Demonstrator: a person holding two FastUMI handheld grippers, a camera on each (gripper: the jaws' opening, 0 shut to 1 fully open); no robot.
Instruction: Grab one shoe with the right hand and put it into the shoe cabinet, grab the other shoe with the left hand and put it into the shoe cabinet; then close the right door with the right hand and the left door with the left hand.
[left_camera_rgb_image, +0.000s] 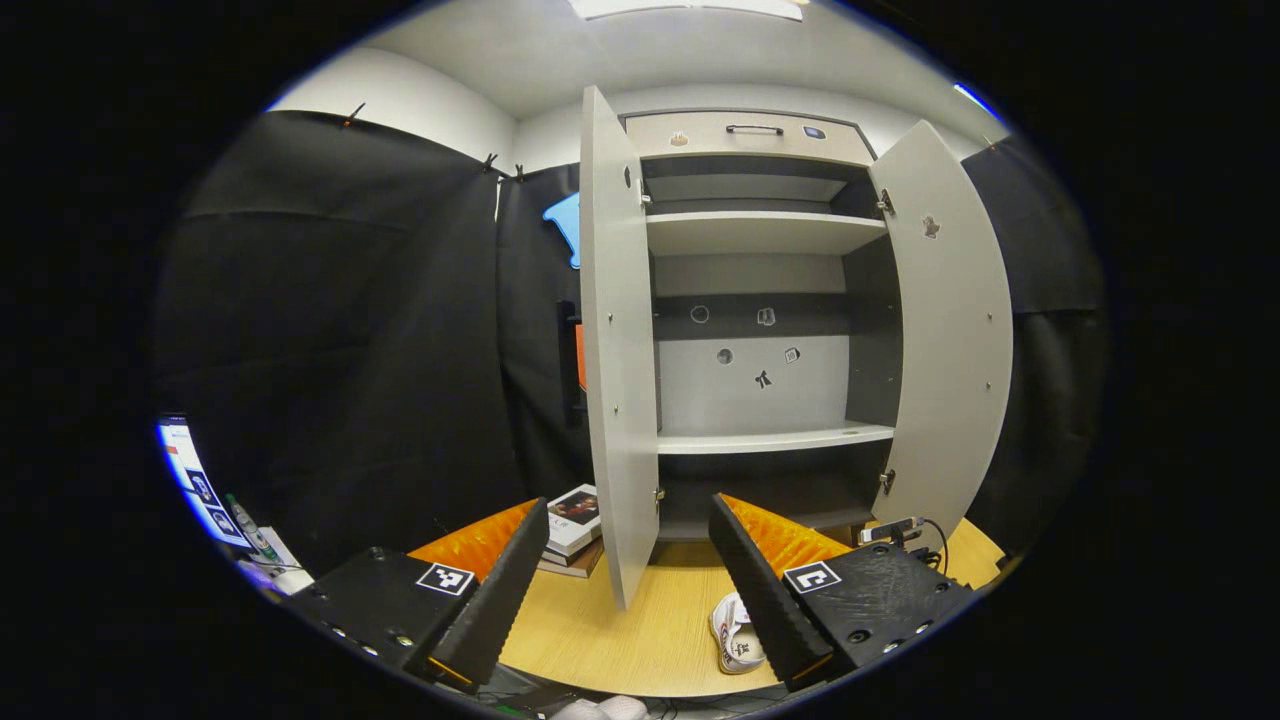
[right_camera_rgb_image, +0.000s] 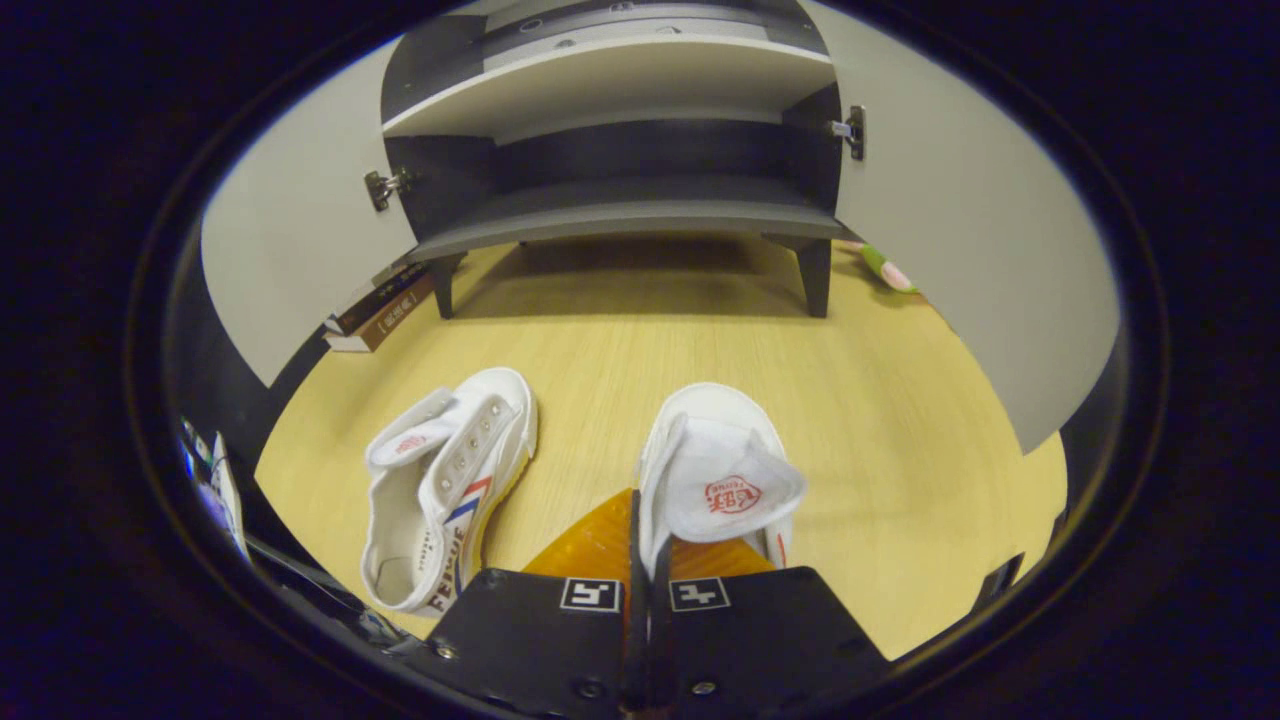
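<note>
While the right tool (right_camera_rgb_image: 645, 560) is pinched on a white shoe's (right_camera_rgb_image: 722, 470) side, lifting into the open shoe cabinet (right_camera_rgb_image: 620, 215) is needed; the left tool (left_camera_rgb_image: 625, 590) is held wide.

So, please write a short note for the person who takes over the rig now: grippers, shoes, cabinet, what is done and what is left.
Right gripper: fingers closed on the side wall of the right shoe, still on the table.
Left gripper: open, holding nothing, raised in front of the shoe cabinet.
Left shoe: on the table, untouched.
Both doors stand open.
Done: right shoe gripped.
Left: put both shoes inside, then close the right door and the left door.
</note>
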